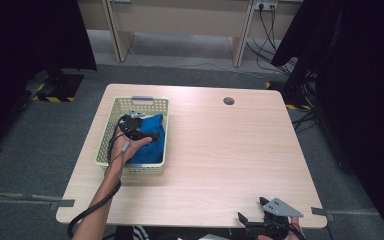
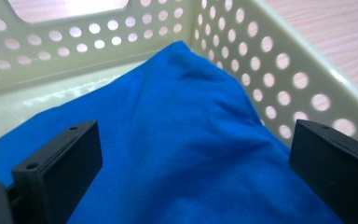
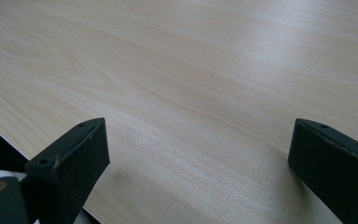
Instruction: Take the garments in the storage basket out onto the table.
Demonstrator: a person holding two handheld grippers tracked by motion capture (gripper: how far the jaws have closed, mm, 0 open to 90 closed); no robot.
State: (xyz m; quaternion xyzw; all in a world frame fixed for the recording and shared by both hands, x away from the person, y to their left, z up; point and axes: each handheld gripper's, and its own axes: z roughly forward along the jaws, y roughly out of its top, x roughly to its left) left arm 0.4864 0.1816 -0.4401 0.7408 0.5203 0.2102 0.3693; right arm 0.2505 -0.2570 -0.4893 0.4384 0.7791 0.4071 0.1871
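1. The blue cloth (image 2: 186, 154) lies bunched in the cream basket (image 1: 107, 131) at the counter's (image 1: 220, 155) far left.
2. The left claw (image 1: 141, 134) hangs just over the cloth, jaws spread wide and gripping nothing (in the left gripper view the fabric lies between and below them).
3. The right claw (image 1: 260, 220) rests released at the near right edge.
4. Judged from this, the cloth is not yet grasped; closing, lifting out and placing all remain.
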